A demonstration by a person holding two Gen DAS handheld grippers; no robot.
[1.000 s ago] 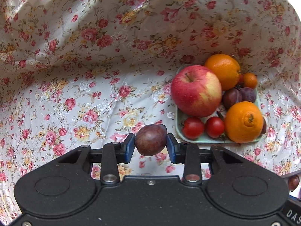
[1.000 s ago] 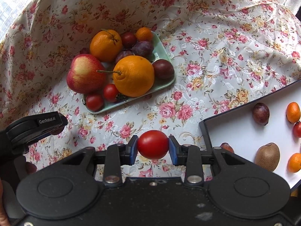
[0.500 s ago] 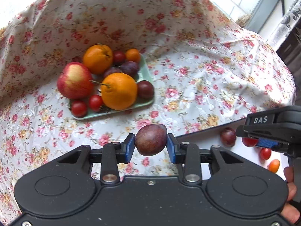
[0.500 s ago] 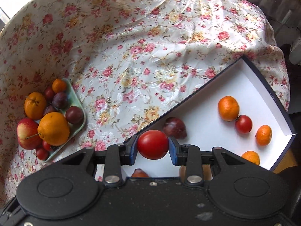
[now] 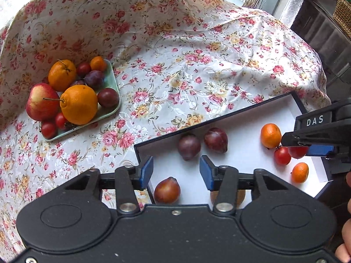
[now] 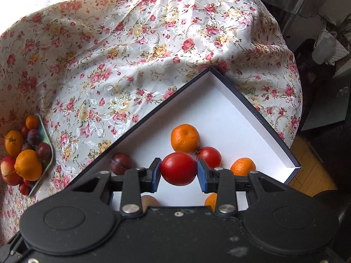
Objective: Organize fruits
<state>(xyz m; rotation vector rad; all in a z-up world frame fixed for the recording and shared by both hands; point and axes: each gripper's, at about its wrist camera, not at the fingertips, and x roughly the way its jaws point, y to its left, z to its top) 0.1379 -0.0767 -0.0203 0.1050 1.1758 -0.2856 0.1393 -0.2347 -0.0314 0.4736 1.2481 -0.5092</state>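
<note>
My left gripper (image 5: 176, 171) hangs over the near-left corner of the white box (image 5: 241, 118). Its jaws are opening with nothing between the pads. A dark plum (image 5: 189, 146) lies on the box floor just beyond them, beside another plum (image 5: 215, 139). My right gripper (image 6: 178, 169) is over the box with a red tomato (image 6: 178, 168) between its pads. Those jaws are starting to open, but the pads still touch the tomato. The green tray (image 5: 110, 81), at the far left, holds an apple (image 5: 41, 102), oranges, plums and small tomatoes.
Inside the box lie mandarins (image 6: 185, 138), another tomato (image 6: 209, 156), a reddish plum (image 5: 167, 190) and a half-hidden kiwi (image 6: 149, 201). A flowered cloth (image 5: 175, 65) covers the table and drops away on the right. Dark furniture stands beyond it.
Both grippers have swung from the tray side to over the white box. The left jaws have parted and the plum they held now lies in the box. The right still carries its tomato.
</note>
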